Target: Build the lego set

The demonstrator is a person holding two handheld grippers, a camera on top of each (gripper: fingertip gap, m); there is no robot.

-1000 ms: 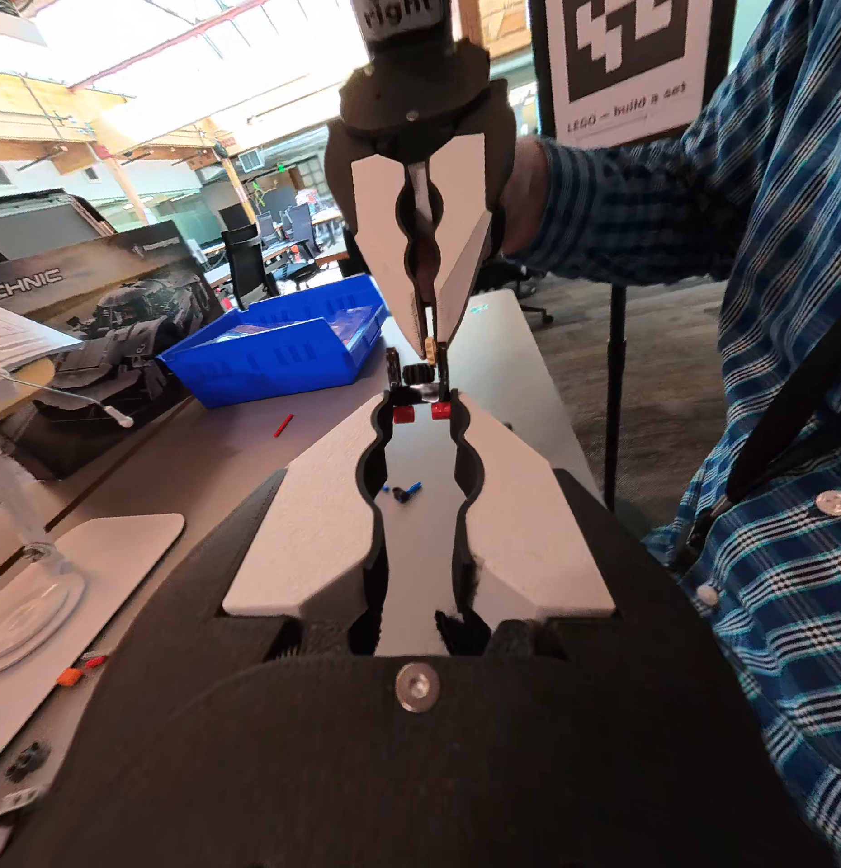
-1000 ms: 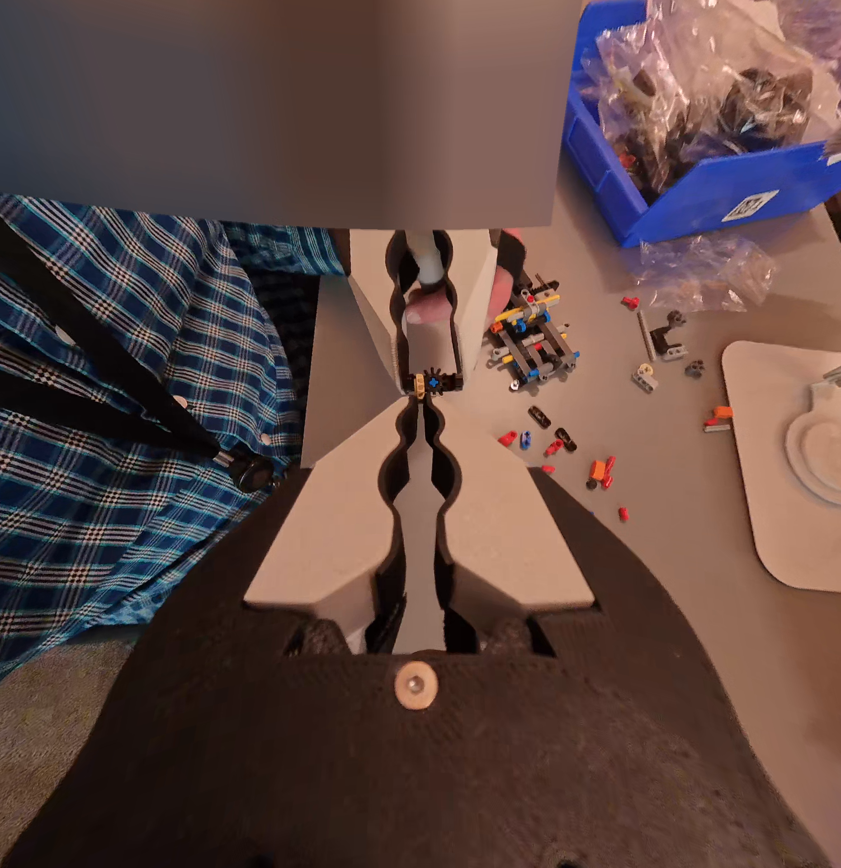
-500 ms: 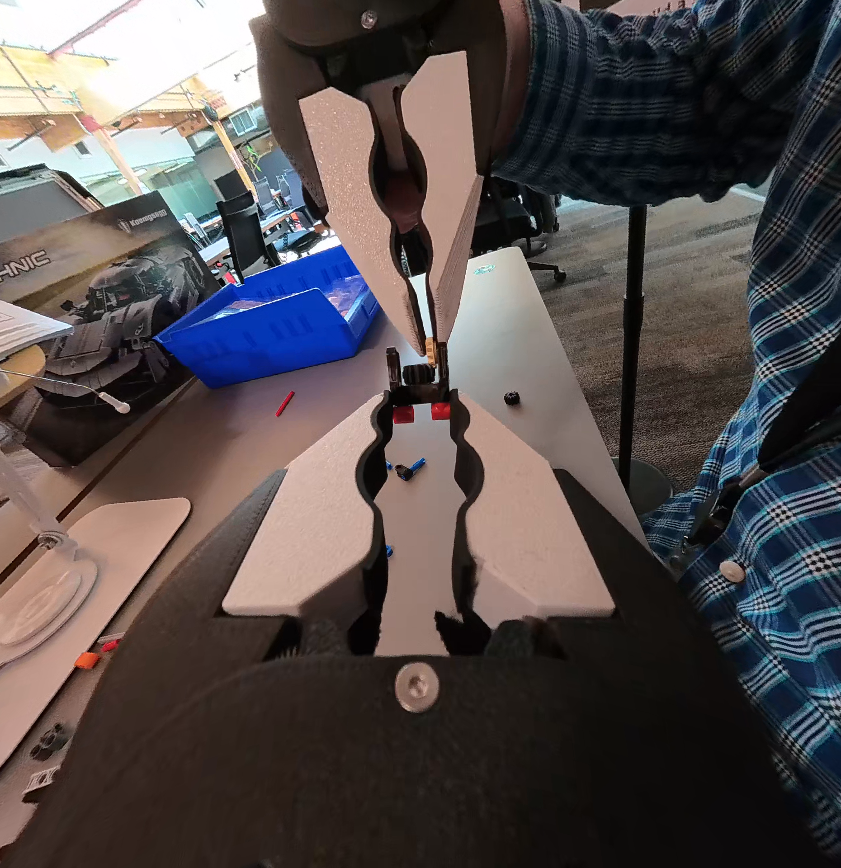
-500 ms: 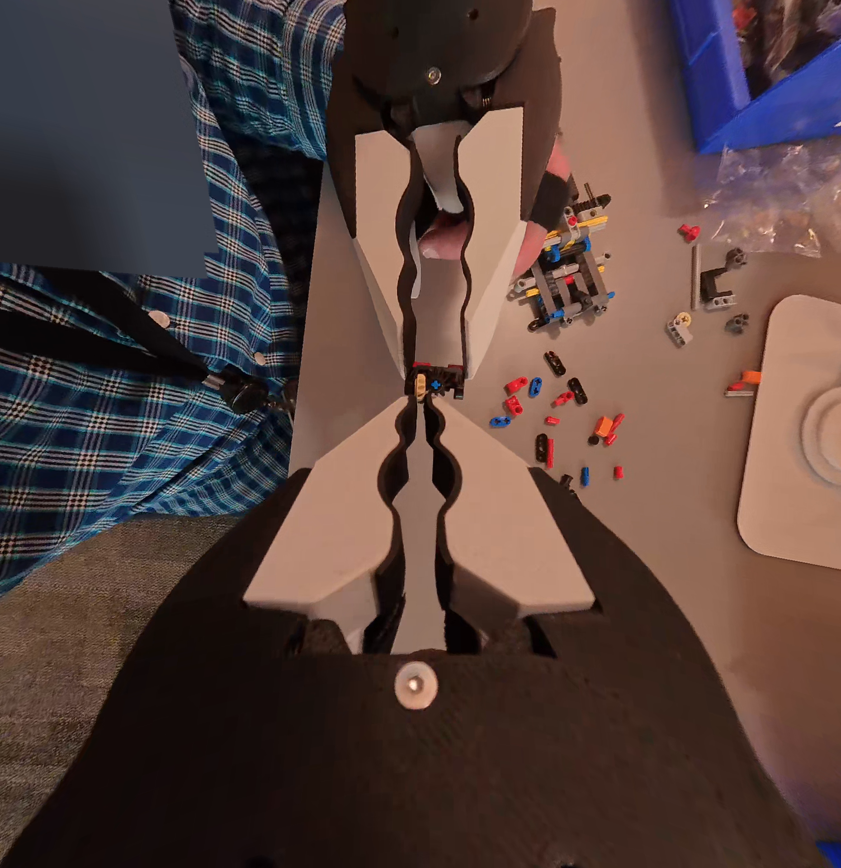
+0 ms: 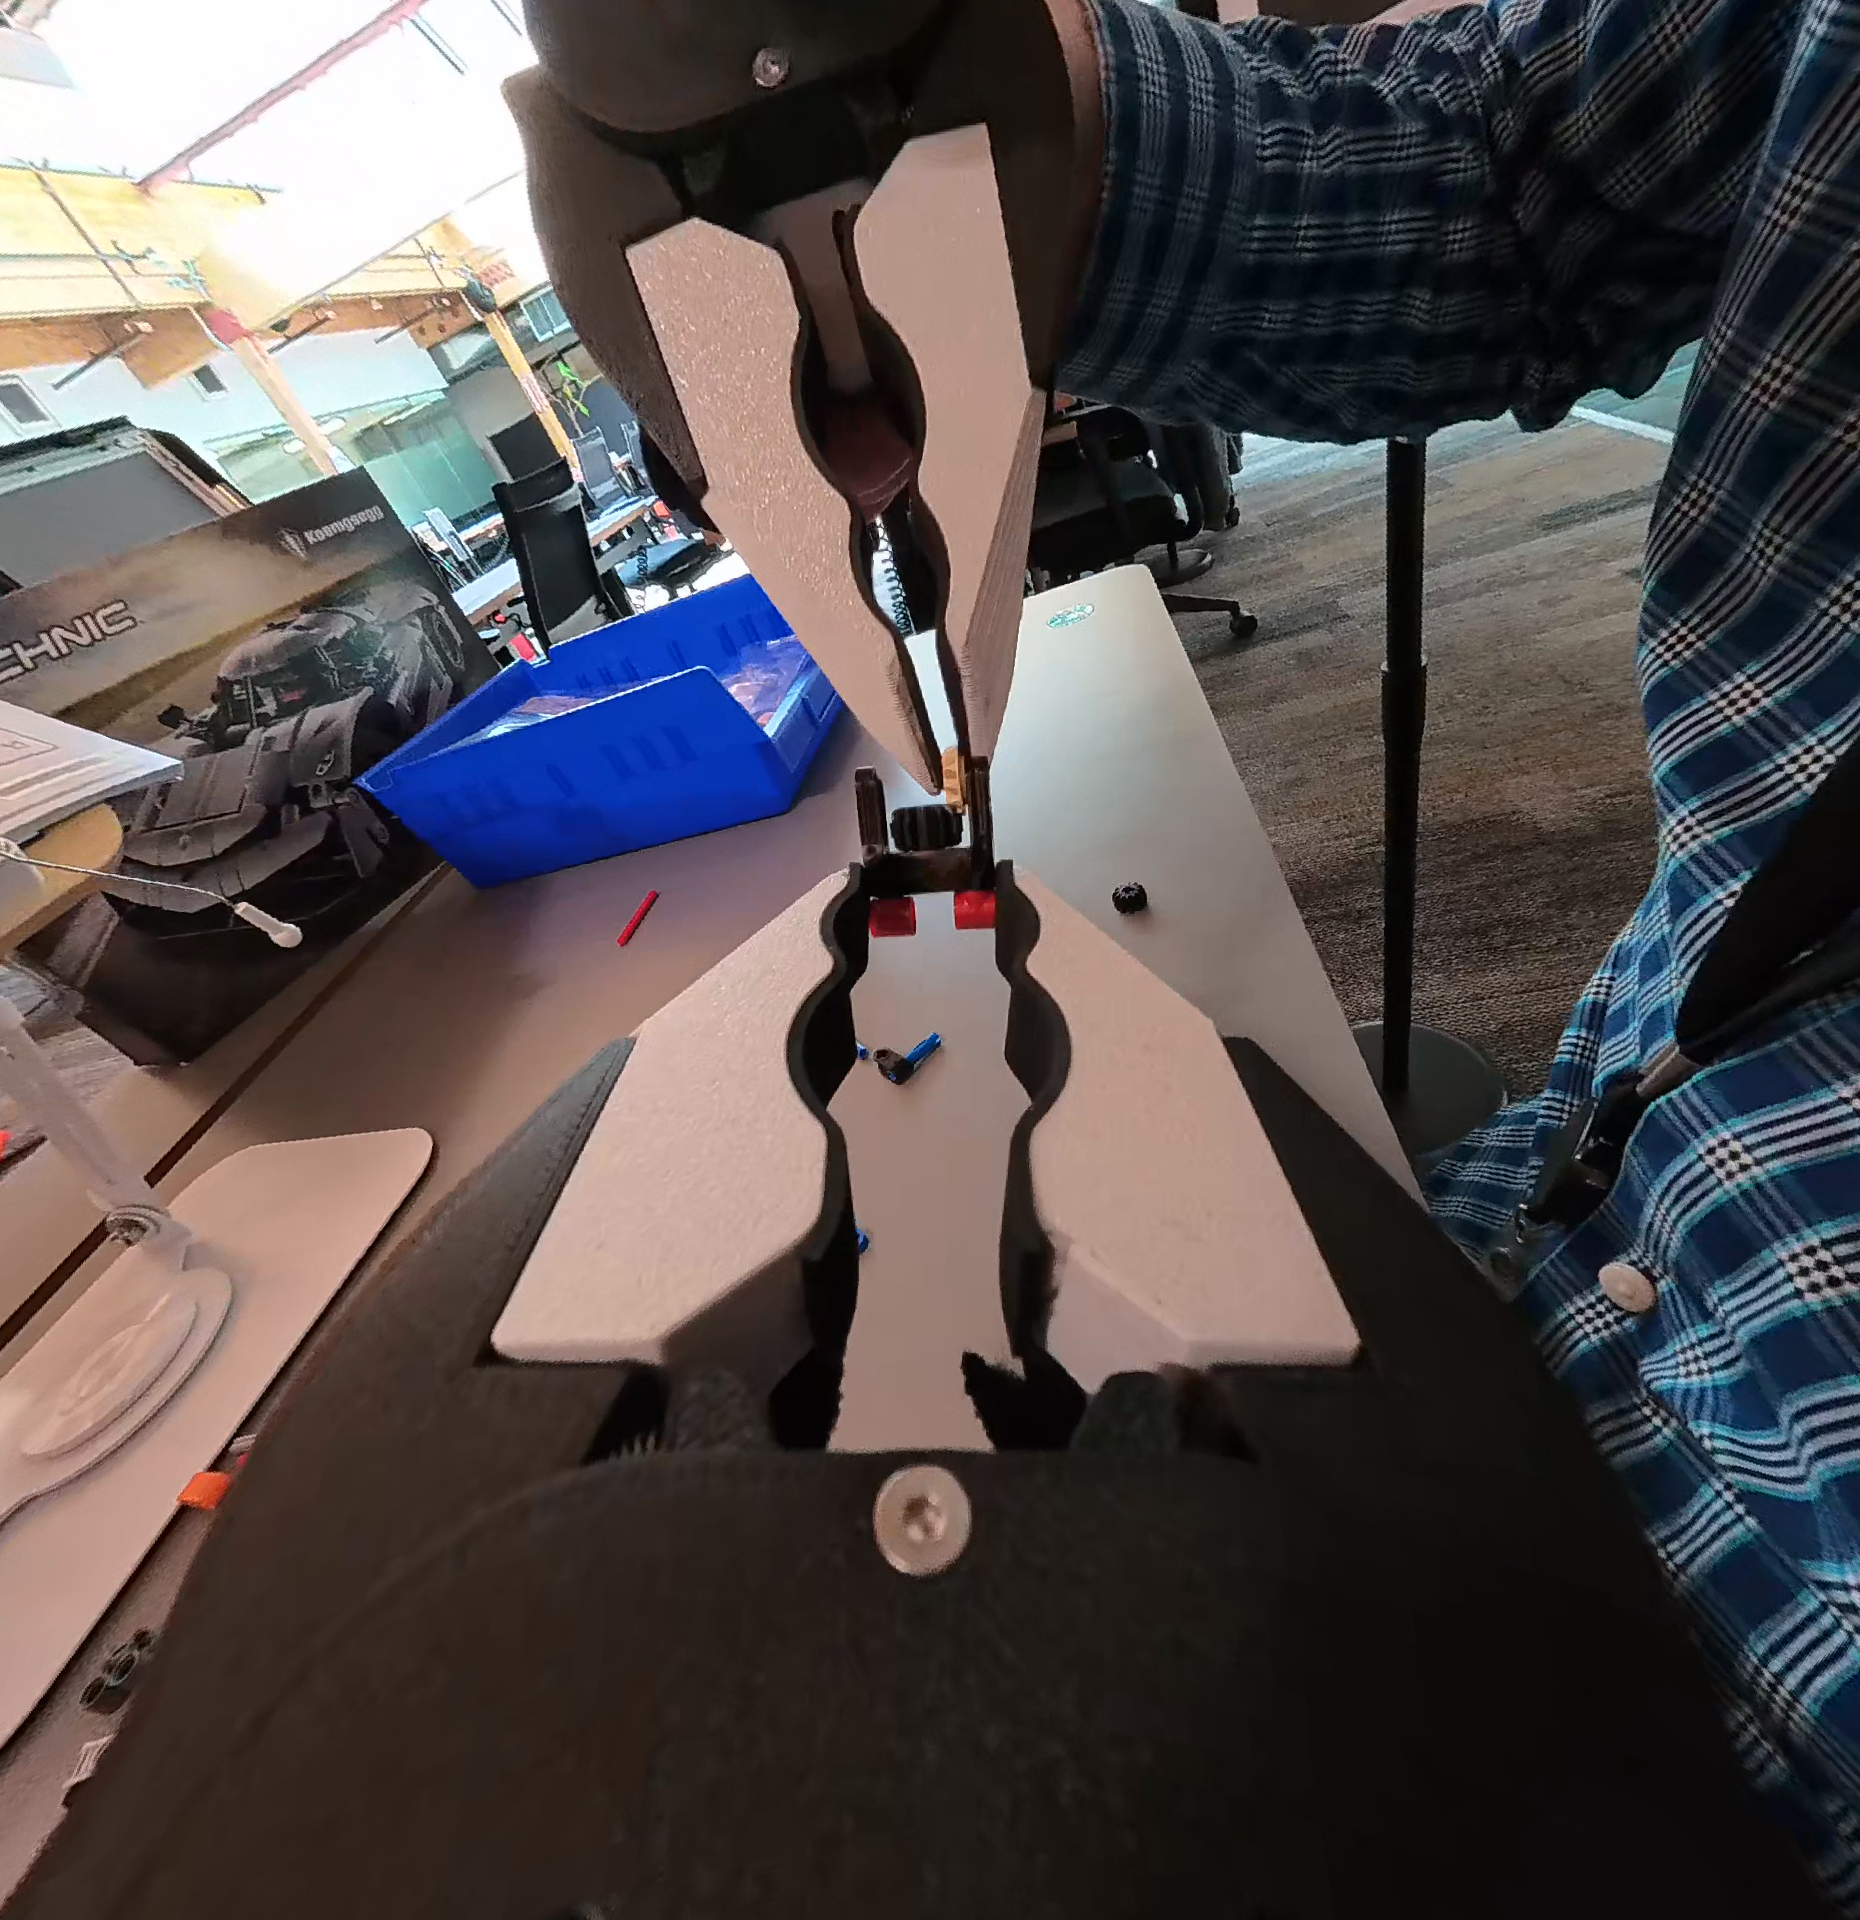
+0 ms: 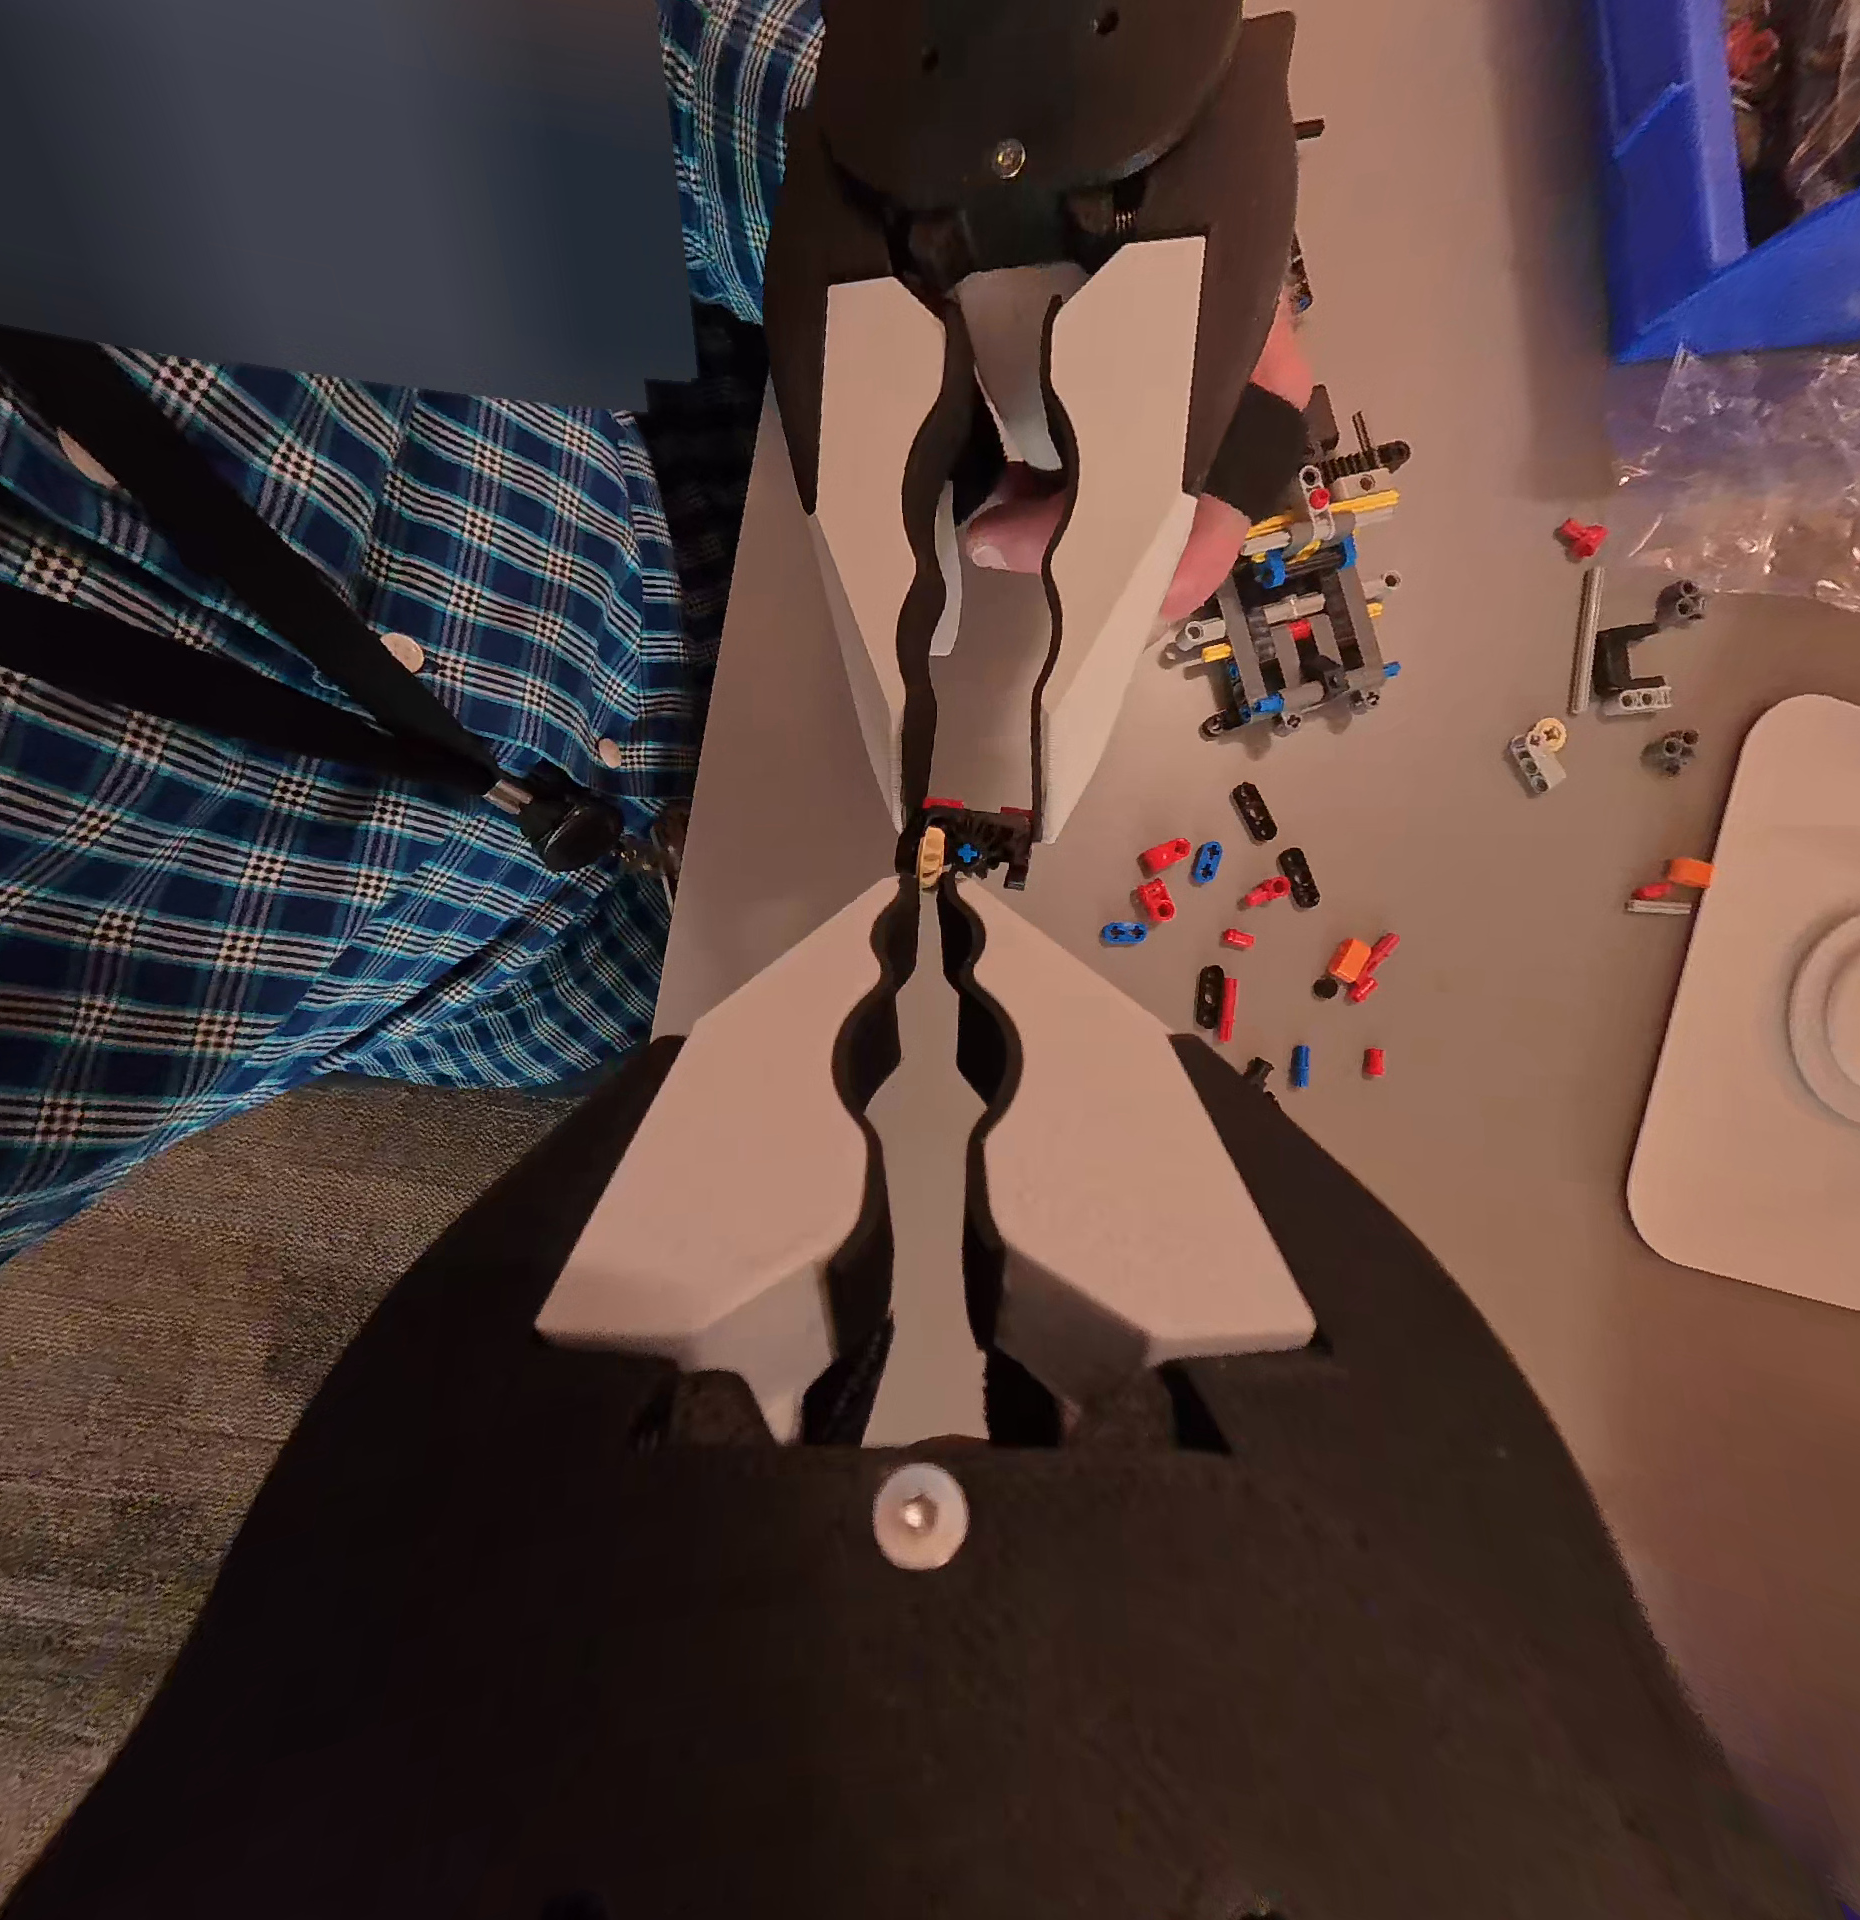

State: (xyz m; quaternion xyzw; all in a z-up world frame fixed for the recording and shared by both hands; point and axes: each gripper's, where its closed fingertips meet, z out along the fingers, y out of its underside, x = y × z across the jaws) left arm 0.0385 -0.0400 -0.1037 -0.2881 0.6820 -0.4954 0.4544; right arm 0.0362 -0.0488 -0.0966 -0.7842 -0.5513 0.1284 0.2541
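My left gripper (image 5: 931, 885) is shut on a small black lego assembly (image 5: 926, 847) with two red pins and a black gear, held above the table. My right gripper (image 5: 948, 777) comes down from above, shut on a small tan piece (image 5: 953, 773) that touches the assembly's right upright. In the right wrist view, my right gripper (image 6: 927, 896) pinches the tan piece (image 6: 933, 858) against the black assembly (image 6: 983, 844), which the left gripper (image 6: 973, 823) holds from the far side. A blue cross-shaped axle end shows in the assembly.
A partly built chassis (image 6: 1300, 623) and several loose red, blue and black pieces (image 6: 1248, 935) lie on the grey table (image 6: 1477, 1039). A blue bin (image 5: 614, 758), the set's box (image 5: 230, 727), a white pad (image 6: 1788, 1039) and a black gear (image 5: 1126, 896) are nearby. A person in a plaid shirt stands close. The grippers are tip to tip, or close to it.
The right gripper has swung higher and nearer over the left one, and the left gripper looks larger in the right view. Both stay shut on their pieces, tips together.
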